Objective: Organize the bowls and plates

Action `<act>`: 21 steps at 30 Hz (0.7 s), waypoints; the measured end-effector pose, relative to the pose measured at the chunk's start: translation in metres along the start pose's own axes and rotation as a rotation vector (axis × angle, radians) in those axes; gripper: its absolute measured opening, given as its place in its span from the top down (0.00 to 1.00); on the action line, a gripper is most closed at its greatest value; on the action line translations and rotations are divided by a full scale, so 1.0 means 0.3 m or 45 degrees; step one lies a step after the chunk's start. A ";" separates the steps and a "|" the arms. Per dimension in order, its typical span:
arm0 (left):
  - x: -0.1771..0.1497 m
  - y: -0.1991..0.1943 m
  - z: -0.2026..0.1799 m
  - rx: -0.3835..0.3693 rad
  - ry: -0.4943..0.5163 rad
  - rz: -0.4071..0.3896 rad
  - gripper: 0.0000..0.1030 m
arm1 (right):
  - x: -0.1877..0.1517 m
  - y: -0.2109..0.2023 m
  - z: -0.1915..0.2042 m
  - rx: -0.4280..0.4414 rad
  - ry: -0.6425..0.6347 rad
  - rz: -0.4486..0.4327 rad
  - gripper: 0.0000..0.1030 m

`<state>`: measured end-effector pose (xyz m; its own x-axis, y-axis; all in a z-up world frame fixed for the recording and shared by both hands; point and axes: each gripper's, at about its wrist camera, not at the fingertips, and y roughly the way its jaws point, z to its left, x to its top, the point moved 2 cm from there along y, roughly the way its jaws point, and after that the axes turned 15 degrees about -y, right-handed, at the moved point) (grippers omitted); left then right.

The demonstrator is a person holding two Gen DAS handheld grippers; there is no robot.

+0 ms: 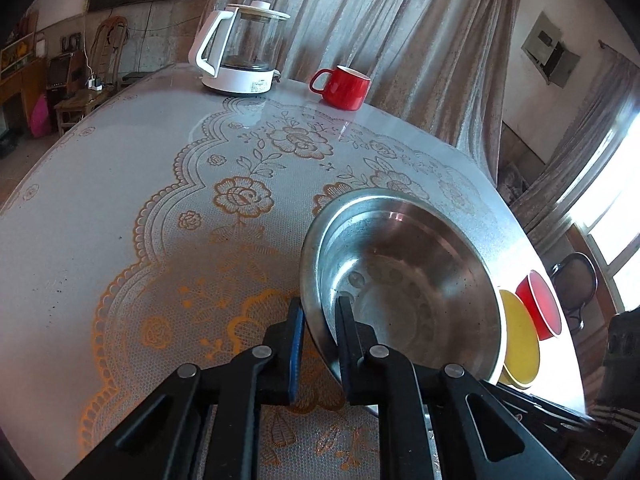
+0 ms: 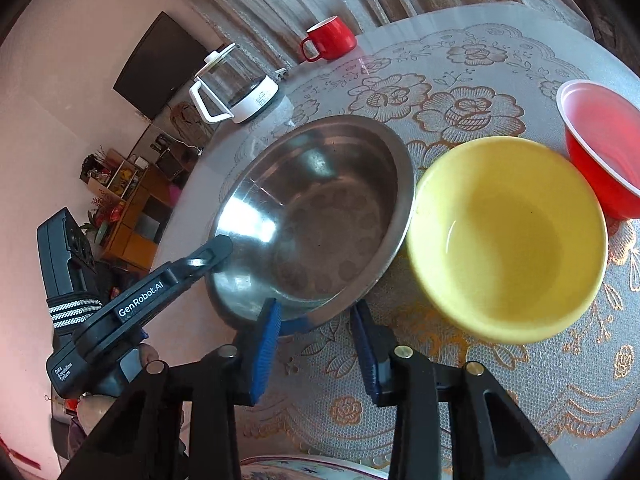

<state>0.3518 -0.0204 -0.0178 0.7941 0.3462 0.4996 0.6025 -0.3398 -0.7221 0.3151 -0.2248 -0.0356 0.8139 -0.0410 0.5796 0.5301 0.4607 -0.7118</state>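
Steel bowl (image 1: 400, 276) is what I'm dealing with right now, sitting on the lace-patterned tablecloth (image 1: 160, 220) right in front of both tools. My left gripper (image 1: 320, 320) is clamped onto its near rim, one finger inside the bowl and one outside, with the thin metal lip pinched between them. My right gripper (image 2: 316, 332) sits just short of the bowl's front edge with its blue ribbed pads (image 2: 266, 336) apart and nothing between them, the rim only just above the left pad. So I'd say I'm at the pick-up step, bowl gripped on one side and not lifted yet as far as I can tell. Next move probably wants a steady lift and a carry toward the yellow bowl (image 2: 508, 236) just beside it, almost touching rims, maybe to nest them, though which goes into which is my guess. That steel is shiny and slick with a wide flat lip, so a one-sided pinch could let it swing or slip. The yellow one looks matte and thick-walled, round and deep. Past it is a red bowl (image 2: 604, 148), thin glossy plastic with a pale rim. Way at the back edge there's a red mug (image 1: 342, 86) and a glass kettle (image 1: 240, 56) with a white base and handle.
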 end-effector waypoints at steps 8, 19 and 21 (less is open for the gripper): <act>-0.047 -0.112 0.097 0.001 -0.096 -0.005 0.83 | -0.005 0.000 0.058 0.001 -0.061 0.022 0.71; -0.219 -0.381 0.274 0.071 -0.192 -0.091 0.80 | -0.122 0.036 0.256 0.061 -0.215 0.122 0.71; -0.255 -0.434 0.299 0.069 -0.220 -0.109 0.80 | -0.146 0.035 0.288 0.074 -0.239 0.135 0.71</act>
<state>0.2052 0.0759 -0.0049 0.7116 0.5183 0.4744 0.6586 -0.2566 -0.7074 0.2645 -0.1416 -0.0343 0.8030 0.1734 0.5702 0.4251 0.5041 -0.7518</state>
